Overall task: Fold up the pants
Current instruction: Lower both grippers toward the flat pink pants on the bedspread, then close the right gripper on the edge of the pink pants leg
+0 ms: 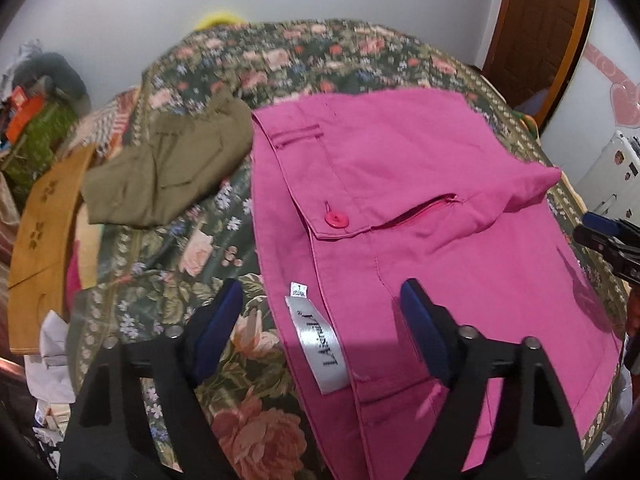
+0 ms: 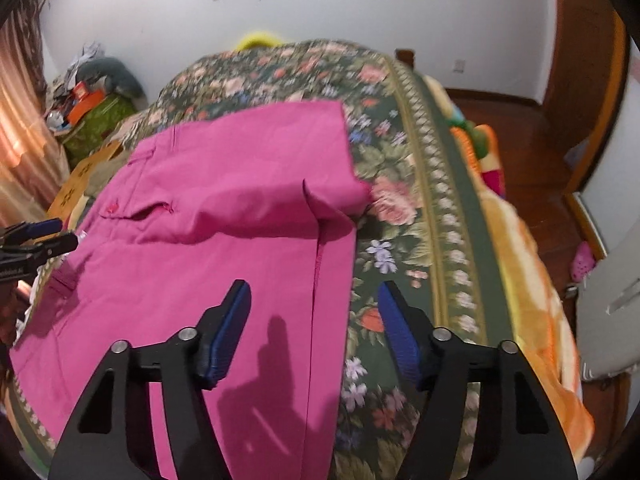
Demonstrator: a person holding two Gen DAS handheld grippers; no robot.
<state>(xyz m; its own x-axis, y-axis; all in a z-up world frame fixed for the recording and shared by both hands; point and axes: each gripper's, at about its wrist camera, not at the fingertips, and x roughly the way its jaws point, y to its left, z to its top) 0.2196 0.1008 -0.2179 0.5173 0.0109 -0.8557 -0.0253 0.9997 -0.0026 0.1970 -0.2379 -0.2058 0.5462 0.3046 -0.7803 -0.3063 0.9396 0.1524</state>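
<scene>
Pink pants lie spread flat on the floral bedspread, with a pink button and a white label at the waistband. My left gripper hovers just over the waistband's left edge; its jaws are open and astride that edge and the label, gripping nothing. In the right wrist view the pants show a fold across the middle. My right gripper is open above their right edge, one finger over cloth, the other over bedspread. Each gripper shows at the other view's edge: right gripper, left gripper.
An olive garment lies left of the pants, with a mustard garment at the bed's left side. An orange blanket hangs off the right edge above a wooden floor. Clutter piles by the far wall.
</scene>
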